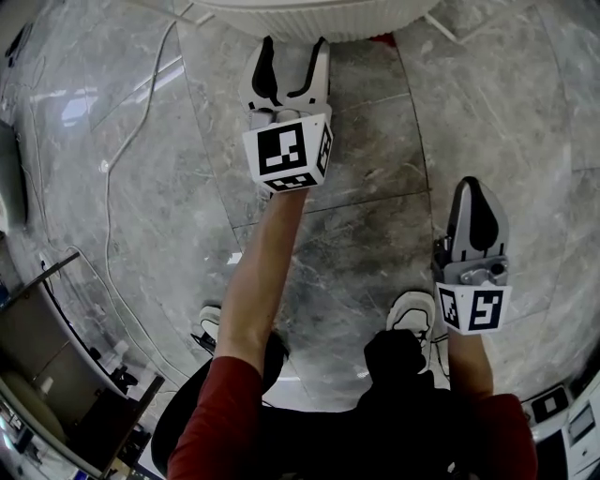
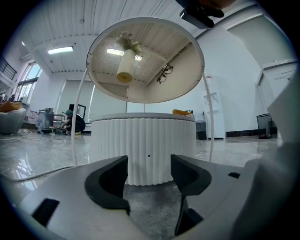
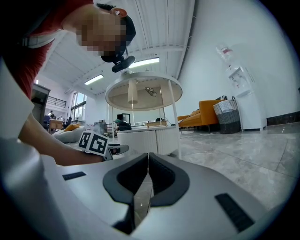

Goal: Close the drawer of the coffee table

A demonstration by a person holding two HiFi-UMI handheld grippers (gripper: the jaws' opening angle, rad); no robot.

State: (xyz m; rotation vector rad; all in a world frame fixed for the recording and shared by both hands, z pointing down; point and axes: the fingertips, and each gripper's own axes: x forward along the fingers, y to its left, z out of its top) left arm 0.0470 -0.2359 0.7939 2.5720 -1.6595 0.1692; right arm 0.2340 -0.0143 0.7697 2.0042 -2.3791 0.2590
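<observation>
**While the left gripper faces the ribbed table, the right one hangs back closed**

Where the head view looks down, grey veined marble floor (image 1: 141,187) fills nearly everything, cut by thin tile joints, with a white cable (image 1: 108,178) looping along the left side. The coffee table (image 1: 319,19) shows only as a white ribbed curve at the top edge.

The left gripper (image 1: 291,70) points at it on an outstretched arm, tips near the base and not touching. In the left gripper view its jaws stand wide with only floor and the table's ribbed drum (image 2: 143,145) between them. A small dark dot (image 2: 149,156) marks the ribbing; the drawer's outline cannot be made out there. Thin white legs carry a round glass top (image 2: 145,61) above the drum.

The right gripper (image 1: 476,202) sits lower and to the right, well apart from the table, above a white shoe (image 1: 412,314). Its jaws are pressed together on nothing.

The room is large and white, with open tile running right of the table toward an orange sofa (image 3: 206,112) and a basket (image 3: 228,115) by the wall.
</observation>
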